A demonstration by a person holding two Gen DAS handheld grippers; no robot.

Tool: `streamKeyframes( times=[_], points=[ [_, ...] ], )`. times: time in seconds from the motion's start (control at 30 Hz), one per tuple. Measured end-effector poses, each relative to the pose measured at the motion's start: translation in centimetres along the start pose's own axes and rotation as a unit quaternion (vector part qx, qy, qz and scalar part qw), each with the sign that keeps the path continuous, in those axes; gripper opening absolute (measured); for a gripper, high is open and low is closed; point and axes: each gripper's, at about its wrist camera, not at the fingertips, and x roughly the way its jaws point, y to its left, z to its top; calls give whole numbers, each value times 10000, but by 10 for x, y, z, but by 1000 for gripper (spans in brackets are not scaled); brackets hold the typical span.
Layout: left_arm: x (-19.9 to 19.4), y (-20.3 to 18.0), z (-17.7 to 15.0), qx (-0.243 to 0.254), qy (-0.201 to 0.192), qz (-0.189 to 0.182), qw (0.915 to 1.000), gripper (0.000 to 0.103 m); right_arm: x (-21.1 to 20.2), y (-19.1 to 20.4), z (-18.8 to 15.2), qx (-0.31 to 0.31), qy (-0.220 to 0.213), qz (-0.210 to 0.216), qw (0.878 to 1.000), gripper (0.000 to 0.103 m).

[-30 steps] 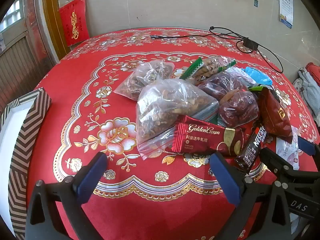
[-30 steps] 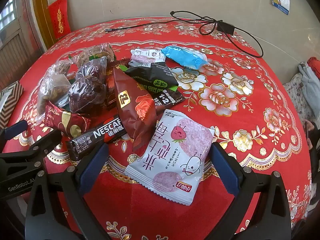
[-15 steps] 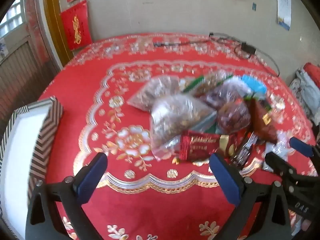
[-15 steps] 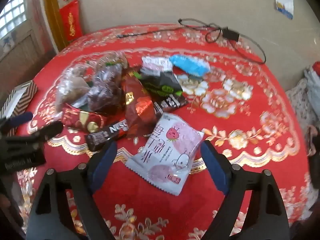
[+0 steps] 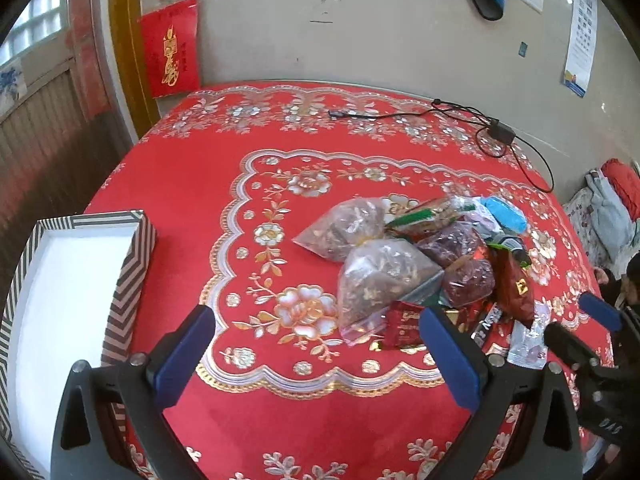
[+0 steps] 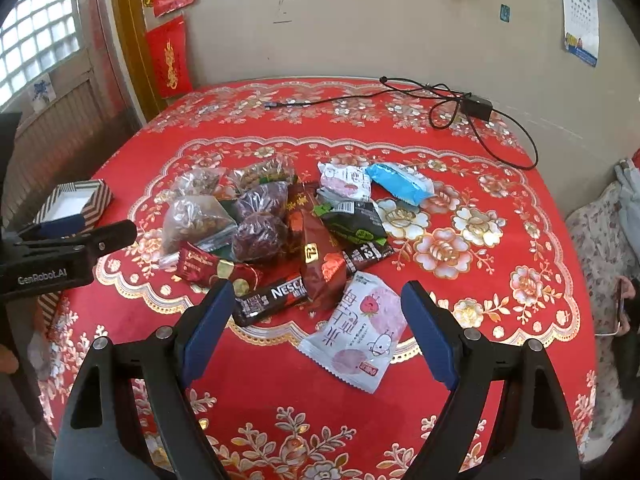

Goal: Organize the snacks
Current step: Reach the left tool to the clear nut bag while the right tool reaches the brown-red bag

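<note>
Snacks overlap in a heap, hiding labels; left tongs and right tongs gape empty.

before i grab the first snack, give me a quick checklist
1. Left gripper open, nothing held: ok.
2. Right gripper open, nothing held: ok.
3. Box open, no snacks visible inside: ok.
4. White packet lies alone at the pile's near edge, just ahead of the right gripper: ok.
5. Pile overlapping, so lifting one may drag others: not ok.
6. Cable clear of the snacks: ok.
</note>
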Motion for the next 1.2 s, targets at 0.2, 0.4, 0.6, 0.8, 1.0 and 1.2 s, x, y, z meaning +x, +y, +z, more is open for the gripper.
streamKeyframes(
  times=[0.2,0.4,0.6,0.8,1.0,1.2],
  points=[
    [5,9,4,-60,36,-16,10000,103,3,3,4,17,42,69,10000,86],
    [12,10,12,-207,102,-56,9997,103,6,8,10,-116,63,109,9999,86],
    [15,5,19,-178,83,-40,9998,103,9,5,12,-101,86,135,9998,86],
    [20,3,23,-246,86,-38,9997,103,12,5,15,-84,109,168,9998,86],
    [24,0,26,-262,107,29,9996,103,15,3,15,-72,156,183,9997,86],
    [30,-2,28,-294,149,107,9994,103,16,0,16,-74,164,181,9997,86]
  ],
)
